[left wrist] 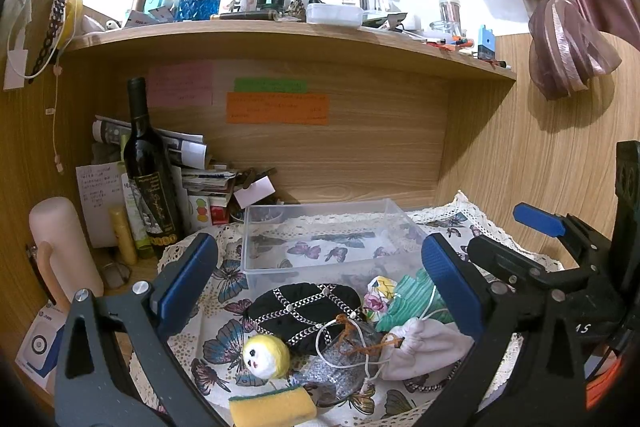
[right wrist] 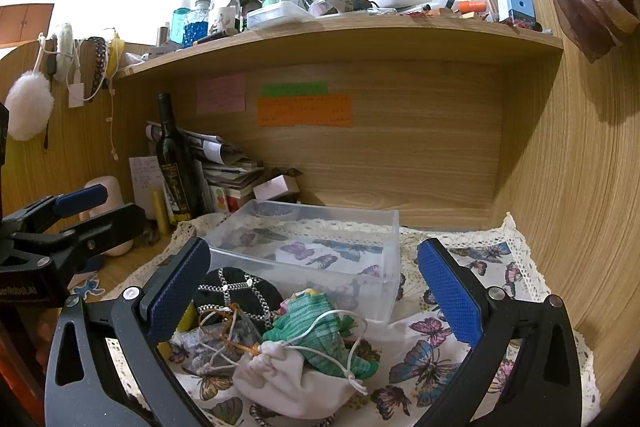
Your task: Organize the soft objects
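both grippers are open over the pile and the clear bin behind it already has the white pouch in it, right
Not quite. The clear bin holds nothing; the white pouch lies on the cloth in front of it with the other soft things, as the right wrist view shows. Both the left gripper and right gripper are open over the pile.

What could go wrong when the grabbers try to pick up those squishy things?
1. The white pouch's drawstring loops over the green striped cloth, so lifting one may drag the other along.
2. Its cords also look tangled with the orange string on the grey glittery pouch, so several might come up together.
3. The clear plastic box looks light; a bump from the open right gripper might push it back.
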Demonstrator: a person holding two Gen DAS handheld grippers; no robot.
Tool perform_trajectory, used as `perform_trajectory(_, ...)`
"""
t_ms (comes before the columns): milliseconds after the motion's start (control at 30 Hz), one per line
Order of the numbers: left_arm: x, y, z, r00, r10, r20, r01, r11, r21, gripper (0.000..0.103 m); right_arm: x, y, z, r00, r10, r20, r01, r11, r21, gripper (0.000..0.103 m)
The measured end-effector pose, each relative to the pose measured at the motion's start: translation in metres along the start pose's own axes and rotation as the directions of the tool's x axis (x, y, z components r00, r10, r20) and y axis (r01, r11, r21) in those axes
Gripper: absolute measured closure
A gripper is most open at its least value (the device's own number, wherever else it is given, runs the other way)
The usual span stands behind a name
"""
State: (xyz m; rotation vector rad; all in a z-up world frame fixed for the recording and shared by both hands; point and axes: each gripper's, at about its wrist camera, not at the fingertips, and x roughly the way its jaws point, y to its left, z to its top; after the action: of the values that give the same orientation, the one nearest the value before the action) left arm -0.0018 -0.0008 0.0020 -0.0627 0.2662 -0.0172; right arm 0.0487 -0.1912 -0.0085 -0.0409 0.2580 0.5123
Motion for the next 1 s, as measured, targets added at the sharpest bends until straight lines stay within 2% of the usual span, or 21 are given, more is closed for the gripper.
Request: perform_trajectory(1000,-0.0021,-0.0035,0.0007,1.000,-0.005,0.009,0.005,1.000,0.006,0.000,-0.0063,0.0024,0.0021,1.000,0.008,0.022,-0.008,1.000,0.008,0.000)
